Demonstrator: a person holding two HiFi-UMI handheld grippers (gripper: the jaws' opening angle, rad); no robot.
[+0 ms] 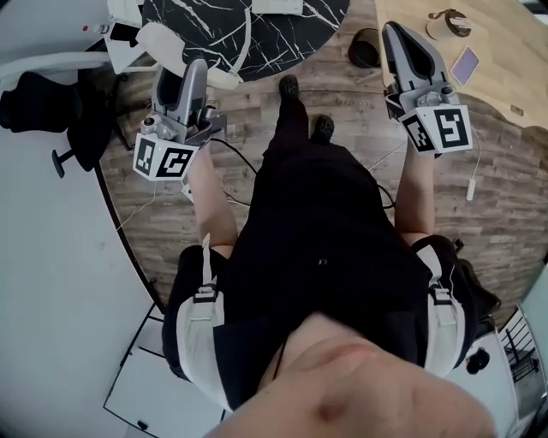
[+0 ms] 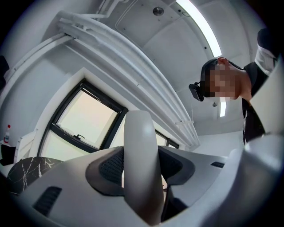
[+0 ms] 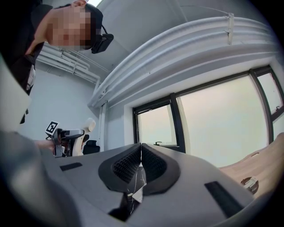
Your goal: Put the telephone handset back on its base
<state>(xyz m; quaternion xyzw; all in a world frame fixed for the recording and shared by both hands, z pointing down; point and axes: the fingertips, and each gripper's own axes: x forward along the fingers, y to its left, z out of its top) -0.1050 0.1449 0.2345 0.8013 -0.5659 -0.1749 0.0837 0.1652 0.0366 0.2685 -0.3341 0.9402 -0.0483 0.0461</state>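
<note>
My left gripper is shut on the white telephone handset, which sticks out past the jaws over the edge of the black marble table. In the left gripper view the handset stands upright between the two dark pads, pointing at the ceiling. A white boxy device, possibly the phone base, lies at the table's left edge, partly cut off. My right gripper is raised at the right, with its jaws together and nothing between them. The right gripper view also shows the left gripper with the handset.
A wooden table at the right carries a round roll and a purple card. A black chair stands at the left, and a dark round object sits on the wood floor. The person's legs fill the middle.
</note>
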